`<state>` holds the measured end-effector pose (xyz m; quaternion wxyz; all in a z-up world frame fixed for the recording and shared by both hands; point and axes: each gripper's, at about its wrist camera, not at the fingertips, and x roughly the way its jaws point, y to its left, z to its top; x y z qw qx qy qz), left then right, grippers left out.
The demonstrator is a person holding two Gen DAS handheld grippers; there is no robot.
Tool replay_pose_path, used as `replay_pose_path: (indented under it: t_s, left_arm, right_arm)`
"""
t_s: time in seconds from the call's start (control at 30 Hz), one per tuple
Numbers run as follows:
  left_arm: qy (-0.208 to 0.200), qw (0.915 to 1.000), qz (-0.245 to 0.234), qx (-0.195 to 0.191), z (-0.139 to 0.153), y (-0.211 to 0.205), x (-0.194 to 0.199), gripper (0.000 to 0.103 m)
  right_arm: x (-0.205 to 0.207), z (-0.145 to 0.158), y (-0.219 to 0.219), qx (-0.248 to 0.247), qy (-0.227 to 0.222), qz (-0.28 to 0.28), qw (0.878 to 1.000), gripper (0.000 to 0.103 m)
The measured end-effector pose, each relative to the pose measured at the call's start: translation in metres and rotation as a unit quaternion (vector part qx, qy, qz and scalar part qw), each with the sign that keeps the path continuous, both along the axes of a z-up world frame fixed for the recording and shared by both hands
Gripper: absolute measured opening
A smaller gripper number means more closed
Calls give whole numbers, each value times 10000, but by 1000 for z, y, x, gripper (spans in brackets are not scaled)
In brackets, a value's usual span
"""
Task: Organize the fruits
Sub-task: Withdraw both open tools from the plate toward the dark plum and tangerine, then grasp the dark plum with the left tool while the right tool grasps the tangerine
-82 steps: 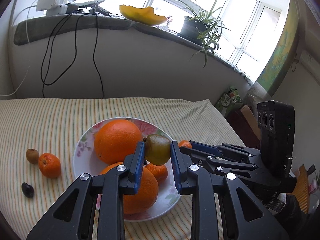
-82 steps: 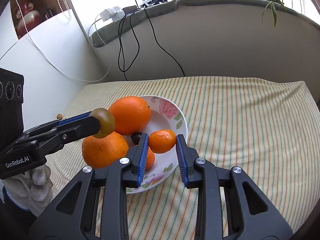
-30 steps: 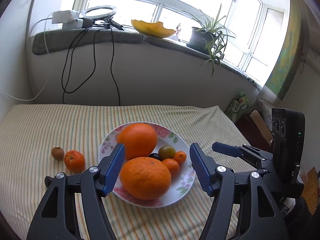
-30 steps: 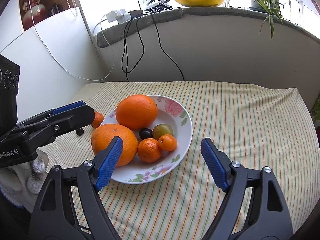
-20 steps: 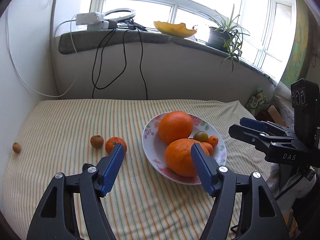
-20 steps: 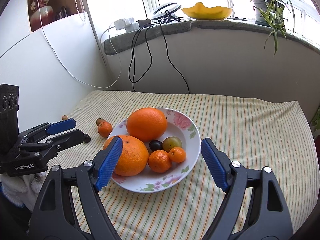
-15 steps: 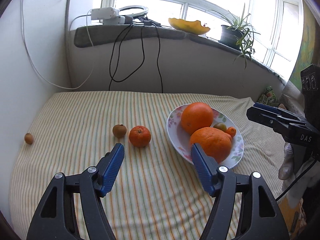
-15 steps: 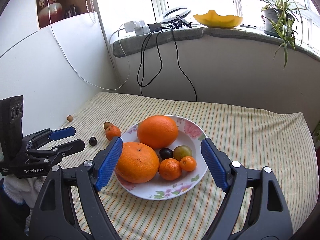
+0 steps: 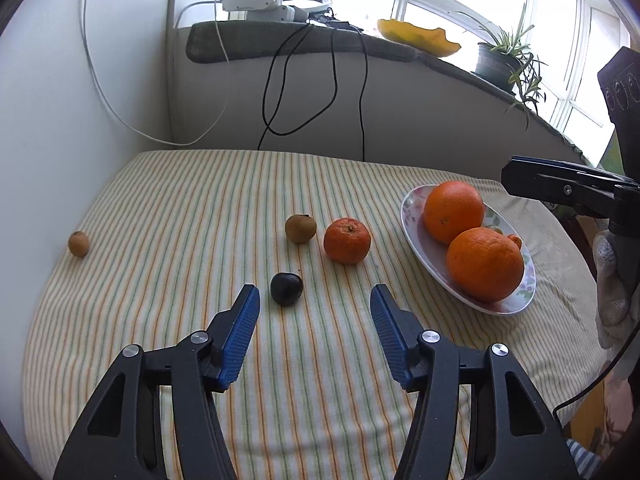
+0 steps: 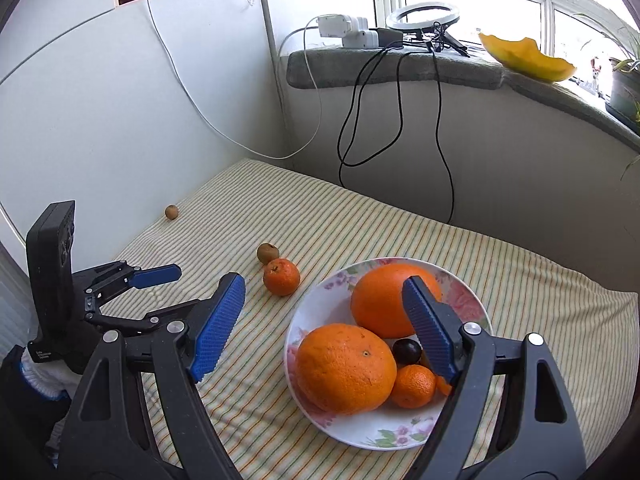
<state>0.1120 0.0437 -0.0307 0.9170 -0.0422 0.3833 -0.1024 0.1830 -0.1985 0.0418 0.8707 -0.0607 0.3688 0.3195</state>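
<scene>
A floral white plate (image 9: 416, 240) (image 10: 360, 428) holds two big oranges (image 9: 485, 264) (image 10: 344, 368), a dark plum (image 10: 407, 351) and small mandarins (image 10: 413, 386). Loose on the striped cloth lie a dark plum (image 9: 286, 289), a mandarin (image 9: 347, 241) (image 10: 281, 277), a brown kiwi (image 9: 300, 228) (image 10: 267, 253) and a small brown fruit (image 9: 78, 243) (image 10: 171, 211). My left gripper (image 9: 315, 300) (image 10: 152, 292) is open and empty, low over the cloth just short of the loose plum. My right gripper (image 10: 324, 292) (image 9: 536, 178) is open and empty above the plate's left part.
The striped cloth (image 9: 200, 200) covers the table, with walls at the left and back. Black and white cables (image 9: 332, 80) hang from a sill that carries a ring light (image 10: 424, 14), a yellow bowl (image 9: 418, 38) and a potted plant (image 9: 500, 60).
Both grippers let go of their fruits onto the plate and opened. The left gripper has swung left toward the loose fruits. The right gripper has pulled back and turned left.
</scene>
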Motion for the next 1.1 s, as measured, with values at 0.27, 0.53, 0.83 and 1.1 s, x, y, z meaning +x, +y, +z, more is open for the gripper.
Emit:
replay_pose_path:
  t_s: [0.27,0.53,0.83,1.1]
  left_arm:
    - [178,9998,-39,-94,-11,6,12,41]
    - [340,9993,-46,-151,-22,9,25,36]
    - [418,9991,-65,-90,-28,8,34,34]
    - [547,9985,-96,-17,-32,4,45,34]
  right_arm:
    - [22,-18,46,-202,496,473,9974,82]
    - [52,-47,82,-413,1188,672,9898,63]
    - [55,-68,114,-1074,1044,861,9850,57]
    - [57,-80,128,-1347,1008,975,9809,56]
